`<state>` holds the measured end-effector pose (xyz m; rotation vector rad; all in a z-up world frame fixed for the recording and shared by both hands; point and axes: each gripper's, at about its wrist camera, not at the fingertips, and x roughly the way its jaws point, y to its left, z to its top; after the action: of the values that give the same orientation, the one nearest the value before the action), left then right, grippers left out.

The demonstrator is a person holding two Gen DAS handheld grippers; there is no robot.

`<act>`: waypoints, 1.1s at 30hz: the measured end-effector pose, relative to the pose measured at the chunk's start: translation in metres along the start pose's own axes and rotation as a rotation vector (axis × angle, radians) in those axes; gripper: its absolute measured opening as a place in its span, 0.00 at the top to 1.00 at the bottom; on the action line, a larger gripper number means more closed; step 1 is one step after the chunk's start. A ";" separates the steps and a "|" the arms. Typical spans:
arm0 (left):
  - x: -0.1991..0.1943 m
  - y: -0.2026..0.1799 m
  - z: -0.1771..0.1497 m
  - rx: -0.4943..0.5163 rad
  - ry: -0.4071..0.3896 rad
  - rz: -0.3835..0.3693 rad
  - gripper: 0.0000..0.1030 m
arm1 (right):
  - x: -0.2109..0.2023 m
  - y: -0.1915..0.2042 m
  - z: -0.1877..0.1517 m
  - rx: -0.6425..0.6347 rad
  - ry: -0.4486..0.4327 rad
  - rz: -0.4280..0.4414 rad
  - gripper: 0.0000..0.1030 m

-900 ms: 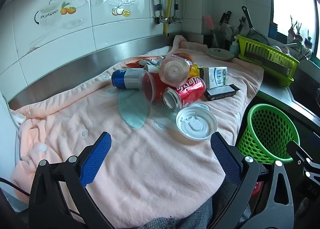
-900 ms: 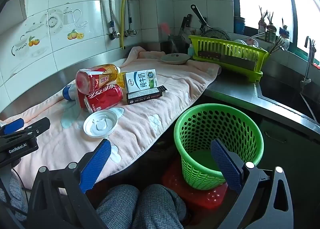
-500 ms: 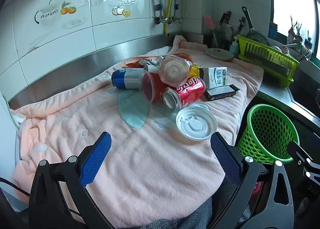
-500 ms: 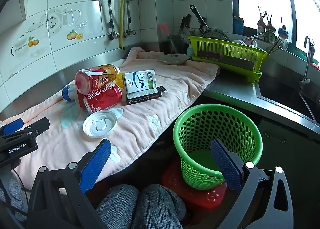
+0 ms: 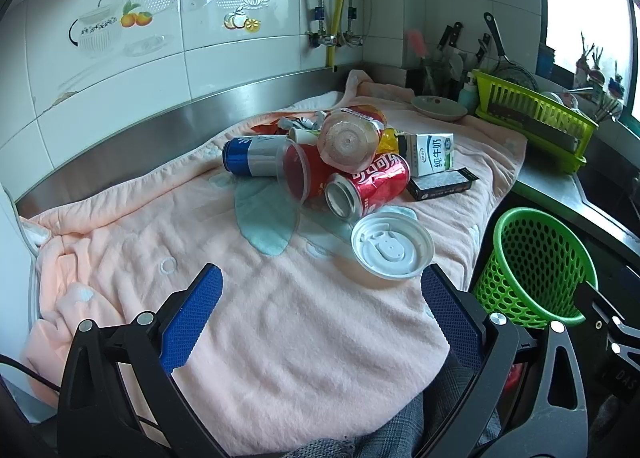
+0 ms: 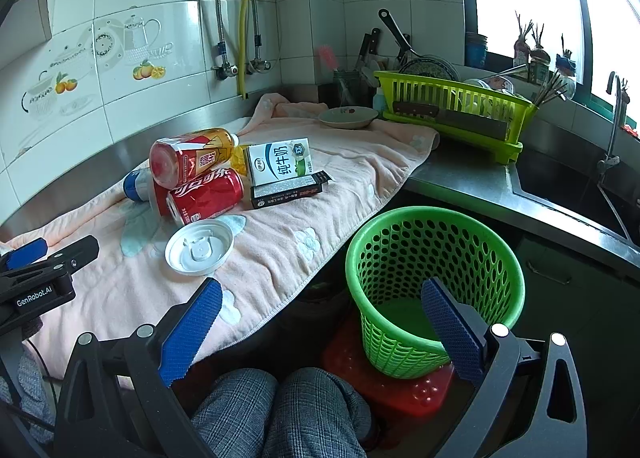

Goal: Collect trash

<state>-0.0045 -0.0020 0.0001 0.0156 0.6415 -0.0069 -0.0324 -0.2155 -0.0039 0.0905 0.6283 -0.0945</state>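
Left gripper: spread wide, nothing held, kept low over the pink towel.
Trash: white round plastic lid is laid nearest, before the heaped red cans.
Right gripper: spread wide, empty.
Green mesh plastic basket: set below the counter edge, probably to receive trash.

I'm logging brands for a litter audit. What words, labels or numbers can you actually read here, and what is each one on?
"GenRobot.AI": on the left tool, seen from the right wrist view.
"纯牛奶": on the milk carton.
"可口可乐" in white script: on the red can.
"DAS", partly cut off: on the right tool's body, seen from the left wrist view.
Bottle label: Chinese characters, unclear.
Black box: print too small.
Blue can: nothing legible.
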 end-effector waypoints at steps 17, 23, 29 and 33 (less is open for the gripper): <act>0.004 0.002 0.000 0.000 0.005 0.000 0.05 | 0.002 -0.002 -0.001 0.006 0.005 0.000 0.06; 0.006 0.001 -0.001 0.000 0.007 0.001 0.05 | 0.004 -0.002 -0.001 0.008 0.009 0.001 0.06; 0.008 0.001 -0.003 0.002 0.008 0.002 0.05 | 0.007 -0.002 -0.002 0.009 0.013 0.000 0.06; 0.009 0.001 -0.003 0.002 0.009 0.004 0.05 | 0.008 -0.002 -0.002 0.010 0.016 0.002 0.06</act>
<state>0.0005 -0.0013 -0.0079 0.0188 0.6509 -0.0038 -0.0272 -0.2176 -0.0104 0.1019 0.6433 -0.0955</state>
